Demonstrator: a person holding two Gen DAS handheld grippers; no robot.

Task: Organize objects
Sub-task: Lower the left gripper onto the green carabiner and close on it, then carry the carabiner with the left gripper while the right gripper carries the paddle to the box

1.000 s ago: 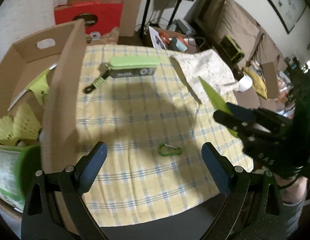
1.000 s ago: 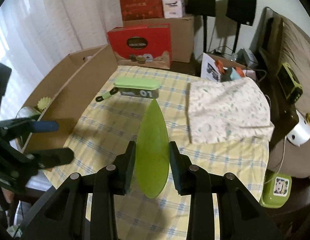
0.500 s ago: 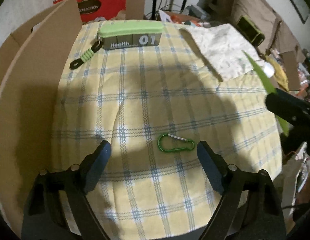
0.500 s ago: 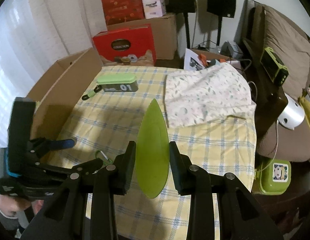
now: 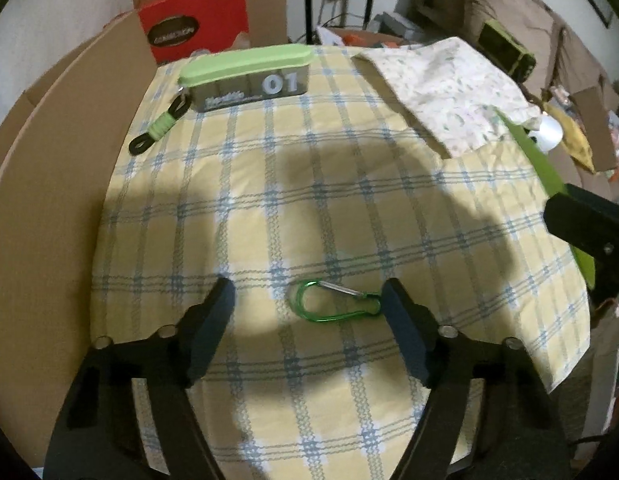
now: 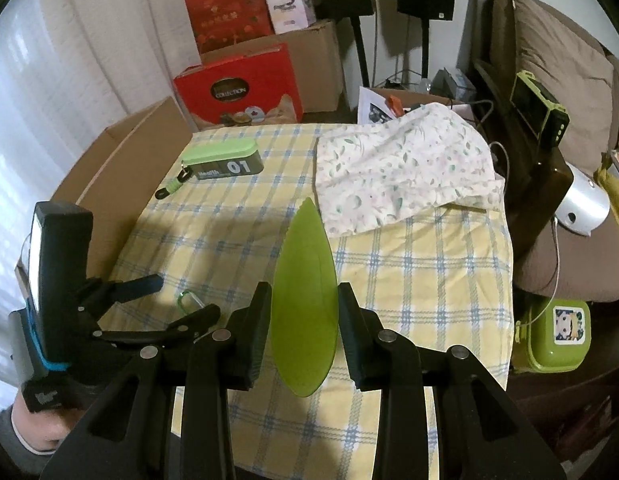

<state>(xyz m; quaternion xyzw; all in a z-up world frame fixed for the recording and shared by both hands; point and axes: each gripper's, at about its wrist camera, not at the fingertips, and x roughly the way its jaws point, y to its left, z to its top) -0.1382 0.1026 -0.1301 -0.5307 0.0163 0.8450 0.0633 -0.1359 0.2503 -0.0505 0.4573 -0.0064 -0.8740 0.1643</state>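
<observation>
A small green carabiner [image 5: 336, 302] lies flat on the yellow checked tablecloth [image 5: 309, 184]. My left gripper [image 5: 307, 300] hangs just over it, jaws closing, with the carabiner between the fingertips. The right pad [image 5: 397, 320] is at the carabiner's end and the left pad stands apart. In the right wrist view my right gripper [image 6: 304, 312] is shut on a green leaf-shaped plastic dish [image 6: 303, 300], held on edge above the cloth, with the left gripper [image 6: 177, 296] and carabiner [image 6: 188, 300] to its left.
A green-lidded case marked 01 with a lanyard [image 5: 245, 74] lies at the far side of the table. A floral cloth [image 5: 449, 84] covers the far right corner. A cardboard box wall [image 5: 49, 200] rises along the left edge. Red boxes and furniture stand beyond.
My left gripper has come down towards the cloth and its jaws have narrowed around the carabiner. The right gripper shifted a little, still holding the dish.
</observation>
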